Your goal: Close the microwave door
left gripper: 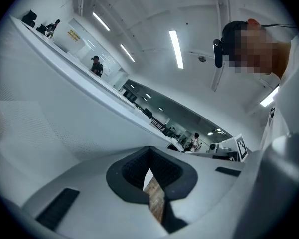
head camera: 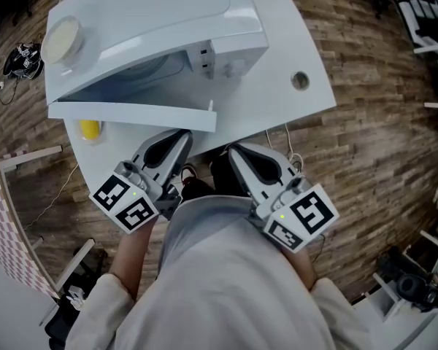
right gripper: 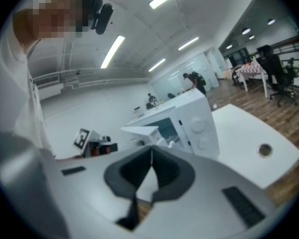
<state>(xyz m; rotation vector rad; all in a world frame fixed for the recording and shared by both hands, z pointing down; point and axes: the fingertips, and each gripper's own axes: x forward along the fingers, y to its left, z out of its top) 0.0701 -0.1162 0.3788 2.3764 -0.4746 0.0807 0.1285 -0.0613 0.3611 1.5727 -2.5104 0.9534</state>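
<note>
Closest in, a person in a pale grey top (head camera: 226, 283) is holding two grey grippers near the tummy. Both are pointing at the boxy white microwave (head camera: 153, 20). The left gripper (head camera: 179, 137) is sitting just in front of the microwave's left half. Its dark fingers (left gripper: 134, 171) are pressing together at the tips with nothing between them. The right gripper (head camera: 239, 152) is sitting in front of the microwave's right half, and it is squeezing shut on nothing too. Neither one is touching the microwave.

The microwave is sitting on a white table (head camera: 292, 35), with its front facing the person. Its flat white door (head camera: 131, 113) is hanging open. The door's long side is running left to right across the front of the microwave. Its left end is joining the microwave, and its right end is sticking out toward the left gripper.

A round cream disc (head camera: 62, 39) is lying on top of the microwave near its left end. A small yellow thing (head camera: 90, 128) is peeking out under the door's left end.
</note>
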